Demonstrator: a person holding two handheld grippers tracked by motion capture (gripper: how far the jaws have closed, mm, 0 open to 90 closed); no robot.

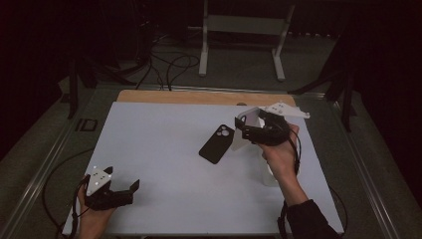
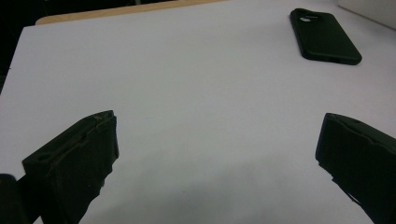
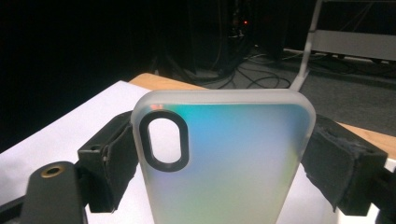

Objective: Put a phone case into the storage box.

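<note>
The right gripper (image 3: 219,163) has its fingers (image 3: 109,158) clamped on the long edges of a frosted phone case (image 3: 229,158), held up off the white tabletop (image 1: 159,149) toward 2 o'clock. Best, I'd judge, to keep the squeeze light and square, since the thin soft shell could bow or pop out. The case is translucent with an iridescent sheen, rounded corners and a dark-rimmed oval camera hole, while a matte black phone case (image 1: 217,144) lies flat at centre. The left gripper (image 1: 121,191) sits at 7 o'clock, fingers apart and holding nothing.
</note>
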